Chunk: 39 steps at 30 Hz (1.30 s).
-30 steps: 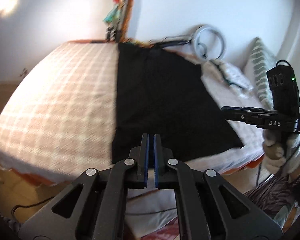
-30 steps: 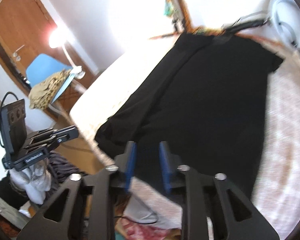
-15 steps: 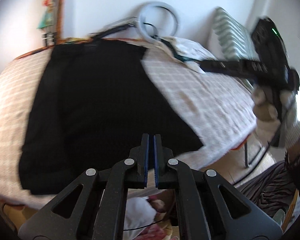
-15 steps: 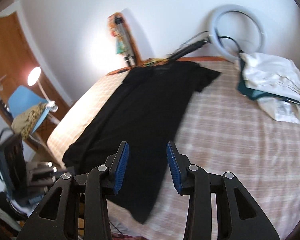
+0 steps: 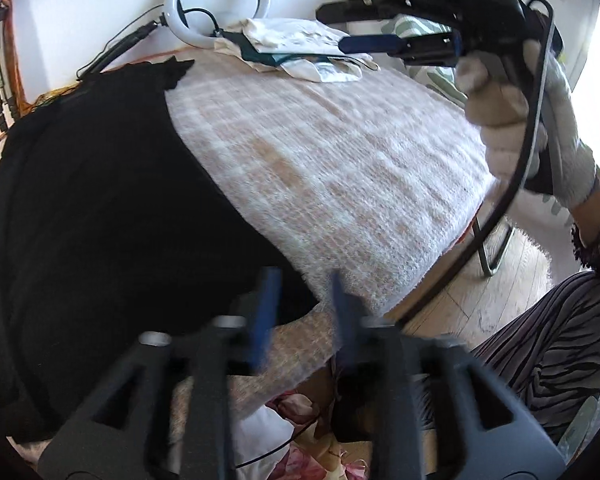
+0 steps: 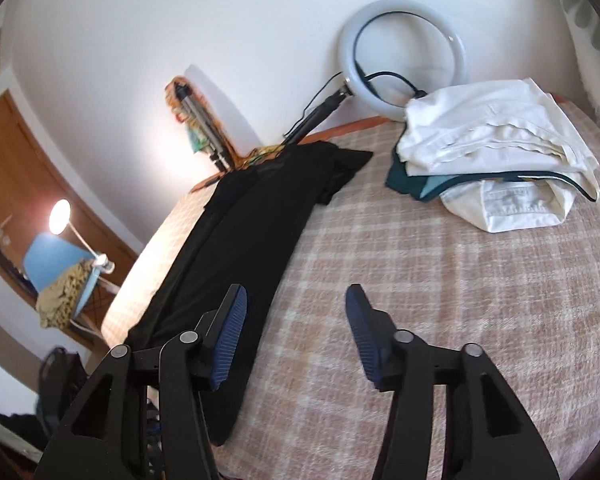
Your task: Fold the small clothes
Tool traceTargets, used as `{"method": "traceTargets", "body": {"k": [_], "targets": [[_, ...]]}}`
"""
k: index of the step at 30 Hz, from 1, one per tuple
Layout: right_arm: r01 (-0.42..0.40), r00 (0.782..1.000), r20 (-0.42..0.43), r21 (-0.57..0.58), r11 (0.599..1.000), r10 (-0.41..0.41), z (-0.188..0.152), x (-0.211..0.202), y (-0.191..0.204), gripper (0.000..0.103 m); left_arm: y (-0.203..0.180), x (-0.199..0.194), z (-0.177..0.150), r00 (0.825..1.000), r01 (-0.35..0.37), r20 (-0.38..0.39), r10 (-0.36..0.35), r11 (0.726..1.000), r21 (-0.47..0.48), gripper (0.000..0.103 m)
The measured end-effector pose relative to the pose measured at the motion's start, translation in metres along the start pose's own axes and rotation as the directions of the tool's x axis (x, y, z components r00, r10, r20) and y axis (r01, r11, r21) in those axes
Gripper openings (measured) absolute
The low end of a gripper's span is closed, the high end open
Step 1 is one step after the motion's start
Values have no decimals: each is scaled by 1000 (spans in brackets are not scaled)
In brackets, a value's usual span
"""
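A black garment (image 5: 100, 208) lies spread flat on the checked bedspread (image 5: 340, 168), folded lengthwise, its near hem at the bed's front edge. My left gripper (image 5: 302, 300) hovers over that near corner, blurred, its jaws opening with nothing between them. The right gripper (image 5: 380, 32) shows in the left wrist view at the upper right, held by a gloved hand (image 5: 512, 92). In the right wrist view the right gripper (image 6: 296, 320) hangs over the bedspread (image 6: 440, 300) just right of the black garment (image 6: 252, 240), jaws opening, empty.
A pile of white and teal clothes (image 6: 496, 152) sits at the far right of the bed. A ring light (image 6: 404, 52) leans on the wall behind. A lamp (image 6: 60, 212) and a blue chair (image 6: 56, 264) stand left of the bed. A striped skirt (image 5: 540, 352) and wooden floor lie at the bed's near side.
Both views swung right along the bed, towards the clothes pile. The left gripper went from shut to parted. The right gripper's jaws spread wider.
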State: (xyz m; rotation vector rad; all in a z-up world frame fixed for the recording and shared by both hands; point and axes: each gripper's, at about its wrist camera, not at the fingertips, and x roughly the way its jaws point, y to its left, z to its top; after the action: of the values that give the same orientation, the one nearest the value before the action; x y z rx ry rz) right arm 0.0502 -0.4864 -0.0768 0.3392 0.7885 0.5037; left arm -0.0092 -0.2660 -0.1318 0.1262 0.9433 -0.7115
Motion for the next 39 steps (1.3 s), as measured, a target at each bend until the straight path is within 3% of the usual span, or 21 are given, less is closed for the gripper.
{"method": "traceTargets", "body": {"k": [1, 8, 12, 16, 18, 19, 24, 28, 39], "targets": [[-8, 1000, 1, 15, 1000, 8, 2, 0, -5, 52, -1, 2, 0, 1000, 1, -1, -1, 1000, -2, 52], [-53, 998, -15, 75, 996, 54, 21, 23, -17, 52, 1, 17, -1, 999, -40, -37, 40, 999, -7, 52], [-83, 996, -30, 95, 992, 86, 35, 50, -17, 52, 3, 19, -1, 998, -59, -20, 58, 998, -15, 52], [-85, 994, -65, 124, 989, 93, 48, 90, -21, 52, 7, 20, -3, 995, -103, 11, 103, 995, 5, 18], [-79, 992, -90, 148, 986, 93, 54, 117, -28, 52, 21, 19, -1, 998, -56, 11, 57, 997, -59, 4], [-76, 991, -96, 165, 983, 92, 57, 126, -31, 52, 28, 18, 1, 1000, -29, 7, 30, 995, -92, 3], [-19, 994, -102, 230, 973, 44, 77, 171, -43, 52, 49, -4, 2, 998, 48, 46, -40, 976, -214, 2], [3, 996, -84, 309, 951, 24, 91, 196, -51, 52, 56, -22, 6, 995, 62, 88, -43, 970, -235, 2], [176, 983, -101, 297, 938, -152, 113, 245, -44, 52, 72, -26, 0, 991, 100, 111, -71, 953, -287, 2]]}}
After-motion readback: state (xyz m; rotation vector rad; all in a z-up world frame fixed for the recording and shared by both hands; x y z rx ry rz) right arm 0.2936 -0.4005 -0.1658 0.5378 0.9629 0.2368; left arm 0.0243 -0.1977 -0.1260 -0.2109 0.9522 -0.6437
